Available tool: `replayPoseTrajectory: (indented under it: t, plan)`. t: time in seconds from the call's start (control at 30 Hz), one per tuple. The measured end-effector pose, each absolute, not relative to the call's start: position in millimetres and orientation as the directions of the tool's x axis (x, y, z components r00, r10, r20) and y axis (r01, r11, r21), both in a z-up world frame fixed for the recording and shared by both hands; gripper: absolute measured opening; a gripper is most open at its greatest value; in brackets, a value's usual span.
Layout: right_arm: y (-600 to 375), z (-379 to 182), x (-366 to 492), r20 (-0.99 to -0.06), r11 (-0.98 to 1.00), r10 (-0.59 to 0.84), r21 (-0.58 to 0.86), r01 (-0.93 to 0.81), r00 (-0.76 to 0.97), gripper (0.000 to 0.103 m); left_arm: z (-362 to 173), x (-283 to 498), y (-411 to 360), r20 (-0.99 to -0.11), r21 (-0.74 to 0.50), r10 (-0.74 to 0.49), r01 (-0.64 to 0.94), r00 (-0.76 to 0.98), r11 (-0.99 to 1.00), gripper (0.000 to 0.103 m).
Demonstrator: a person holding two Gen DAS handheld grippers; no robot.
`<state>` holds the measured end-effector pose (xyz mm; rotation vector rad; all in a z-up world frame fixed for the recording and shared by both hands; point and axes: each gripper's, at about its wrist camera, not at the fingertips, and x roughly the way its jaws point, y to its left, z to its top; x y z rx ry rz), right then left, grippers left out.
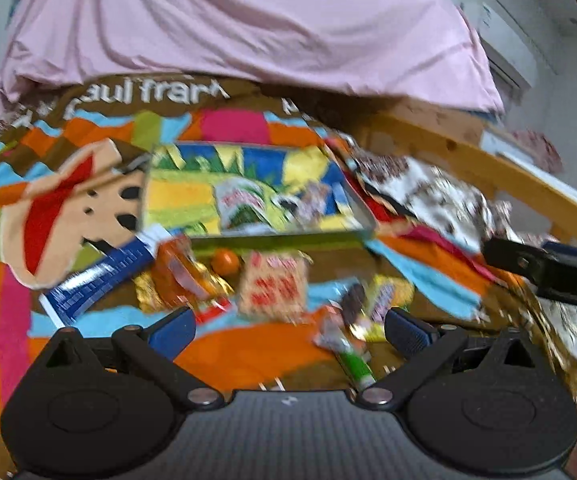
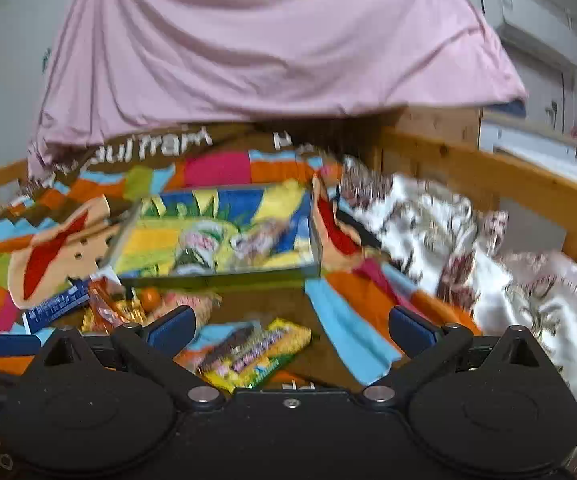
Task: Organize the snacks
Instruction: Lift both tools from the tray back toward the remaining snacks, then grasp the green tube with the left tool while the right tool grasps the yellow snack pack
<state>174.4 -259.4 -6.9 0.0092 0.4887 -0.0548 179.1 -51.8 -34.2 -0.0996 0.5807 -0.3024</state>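
Both views are motion-blurred. A shallow tray point(image 1: 280, 237) with a bright printed bottom lies on a colourful blanket and holds a few packets. In front of it lie loose snacks: a red-and-white packet point(image 1: 274, 286), an orange ball point(image 1: 225, 261), an orange-gold wrapper point(image 1: 180, 276), a blue box point(image 1: 96, 280) and a green-ended packet point(image 1: 350, 336). My left gripper point(image 1: 288, 332) hangs open above them, holding nothing. My right gripper point(image 2: 290, 328) is open too, over a yellow packet point(image 2: 256, 350), with the tray point(image 2: 224, 274) beyond it. The orange ball point(image 2: 150, 298) sits to the left.
A pink sheet point(image 1: 248, 20) hangs behind the tray. A wooden rail point(image 2: 488, 176) runs along the right, with a white patterned blanket point(image 2: 448, 232) bunched against it. The right gripper's body point(image 1: 548, 276) shows at the left wrist view's right edge.
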Motion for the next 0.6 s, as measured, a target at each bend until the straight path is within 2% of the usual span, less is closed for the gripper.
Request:
replayPoseTrajectory:
  t: [0.2,0.37,0.6]
  plan:
    - [-272,-23,194,-0.582,0.994,-0.020,0.073,0.077,0.813,0.102,-53,181,-69,-0.595,-0.203,-0.362,0.302,0.717,0.931,0.103]
    - [-286,-34,216,-0.662,0.979,0.069,0.188,0.076,0.746,0.102,-69,187,-82,-0.635,-0.217,-0.393,0.336,0.665,0.917,0.103]
    - [-296,-48,253,-0.696,0.942,0.235,0.334,0.016,0.679,0.100,-83,200,-92,-0.665,-0.278,-0.451,0.363,0.595,0.889,0.102]
